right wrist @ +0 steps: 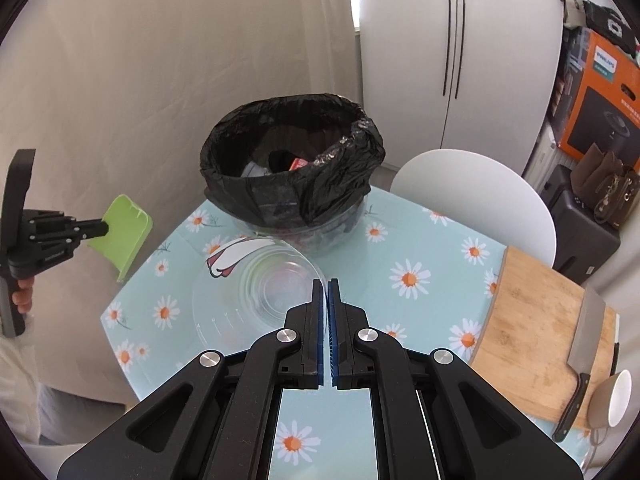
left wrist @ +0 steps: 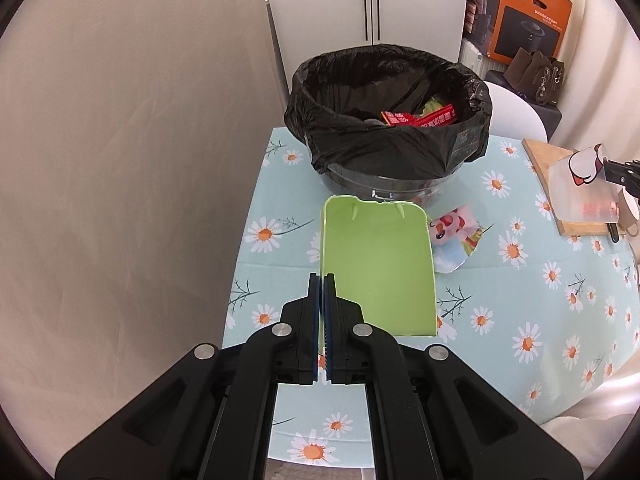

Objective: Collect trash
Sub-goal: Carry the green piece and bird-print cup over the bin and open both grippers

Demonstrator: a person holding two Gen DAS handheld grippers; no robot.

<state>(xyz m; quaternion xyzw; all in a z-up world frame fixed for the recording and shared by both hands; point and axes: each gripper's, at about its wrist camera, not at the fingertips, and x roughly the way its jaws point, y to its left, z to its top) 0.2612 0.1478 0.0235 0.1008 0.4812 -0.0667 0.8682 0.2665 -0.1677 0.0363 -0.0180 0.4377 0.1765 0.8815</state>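
The left view alone shows red wrappers [left wrist: 420,117] inside the black-bagged bin [left wrist: 388,120] at upper centre, and a cartoon wrapper [left wrist: 454,236] on the desk [left wrist: 520,280] beside the green dustpan [left wrist: 380,268]. The right view alone shows the knife [right wrist: 580,356] on the board [right wrist: 532,320], lower right. The left tool [left wrist: 323,280] is pinched on the dustpan's edge, angled downward. The right tool [right wrist: 325,284] pinches the clear plastic cup [right wrist: 256,292], angled downward.

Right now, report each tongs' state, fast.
Left tongs: closed on the side wall of the light green plastic scoop tray.
Right tongs: closed on the rim of the clear plastic bowl with a cartoon print.
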